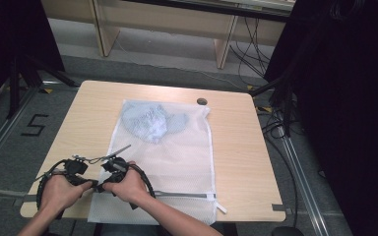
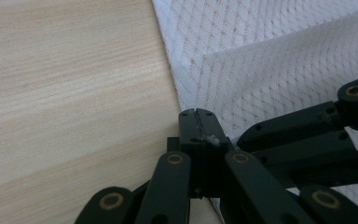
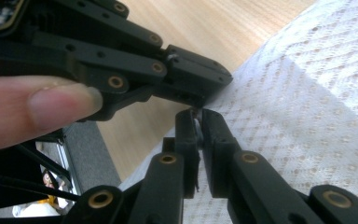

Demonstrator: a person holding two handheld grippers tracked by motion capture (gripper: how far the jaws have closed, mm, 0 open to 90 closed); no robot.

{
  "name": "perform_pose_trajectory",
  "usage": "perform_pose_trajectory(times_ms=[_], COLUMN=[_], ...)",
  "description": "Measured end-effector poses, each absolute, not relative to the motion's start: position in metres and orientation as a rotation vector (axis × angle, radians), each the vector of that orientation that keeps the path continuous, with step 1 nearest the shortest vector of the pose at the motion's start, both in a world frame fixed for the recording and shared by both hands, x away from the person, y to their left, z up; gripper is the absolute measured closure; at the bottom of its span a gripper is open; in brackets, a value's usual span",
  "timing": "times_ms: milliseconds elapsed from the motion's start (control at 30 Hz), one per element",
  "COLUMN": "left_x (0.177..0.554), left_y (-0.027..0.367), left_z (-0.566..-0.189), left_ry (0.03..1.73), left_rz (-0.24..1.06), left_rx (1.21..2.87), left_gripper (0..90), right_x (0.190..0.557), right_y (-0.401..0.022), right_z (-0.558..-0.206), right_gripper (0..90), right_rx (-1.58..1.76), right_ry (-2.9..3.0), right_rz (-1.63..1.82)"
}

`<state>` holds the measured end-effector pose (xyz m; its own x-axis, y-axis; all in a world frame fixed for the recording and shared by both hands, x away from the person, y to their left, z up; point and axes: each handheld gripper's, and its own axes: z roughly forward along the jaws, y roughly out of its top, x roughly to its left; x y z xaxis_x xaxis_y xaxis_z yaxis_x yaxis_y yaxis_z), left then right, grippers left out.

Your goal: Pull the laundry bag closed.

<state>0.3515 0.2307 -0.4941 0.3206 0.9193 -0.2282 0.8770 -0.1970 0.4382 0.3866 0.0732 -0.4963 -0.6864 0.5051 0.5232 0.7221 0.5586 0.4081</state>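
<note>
I saw the white mesh laundry bag (image 1: 177, 162) lying flat on the table (image 1: 78, 118), a bluish garment (image 1: 150, 120) inside it at the end far from my tongs. My left gripper (image 2: 197, 114) was fully closed on the bag's near corner edge. My right gripper (image 3: 197, 116), just beside it, had pinched down on something small at the same corner, which I couldn't identify.

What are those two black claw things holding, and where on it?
Both pinch the white mesh laundry bag at its near left edge: left gripper and right gripper, fingers shut, close together.
</note>
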Motion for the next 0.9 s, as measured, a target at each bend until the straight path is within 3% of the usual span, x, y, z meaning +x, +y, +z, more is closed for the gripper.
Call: perform_pose_trajectory(times_ms=[133, 167, 300, 400, 433, 900], left_x=[0.3506, 0.3511, 0.3517, 0.3518, 0.3512, 0.3496], left_y=[0.2263, 0.2303, 0.2307, 0.2307, 0.2272, 0.2271], left_z=[-0.4958, -0.4929, -0.4924, -0.4925, -0.4945, -0.4952], left_ry=[1.606, 1.569, 1.558, 1.559, 1.592, 1.572], left_rz=[0.132, 0.118, 0.107, 0.105, 0.118, 0.143], left_rx=[2.039, 2.134, 2.152, 2.149, 2.076, 2.086], left_gripper=[90.0, 90.0, 90.0, 90.0, 90.0, 90.0], right_x=[0.3854, 0.3848, 0.3837, 0.3829, 0.3832, 0.3802], right_y=[0.0737, 0.0735, 0.0732, 0.0738, 0.0733, 0.0721], right_z=[-0.4955, -0.4956, -0.4959, -0.4953, -0.4954, -0.4952], right_gripper=[86.6, 86.6, 86.6, 86.7, 86.7, 86.8], right_rx=[-0.994, -0.994, -1.012, -1.016, -1.0, -1.007], right_ry=[-2.47, -2.475, -2.472, -2.494, -2.506, -2.515], right_rz=[-0.874, -0.879, -0.879, -0.898, -0.903, -0.92])
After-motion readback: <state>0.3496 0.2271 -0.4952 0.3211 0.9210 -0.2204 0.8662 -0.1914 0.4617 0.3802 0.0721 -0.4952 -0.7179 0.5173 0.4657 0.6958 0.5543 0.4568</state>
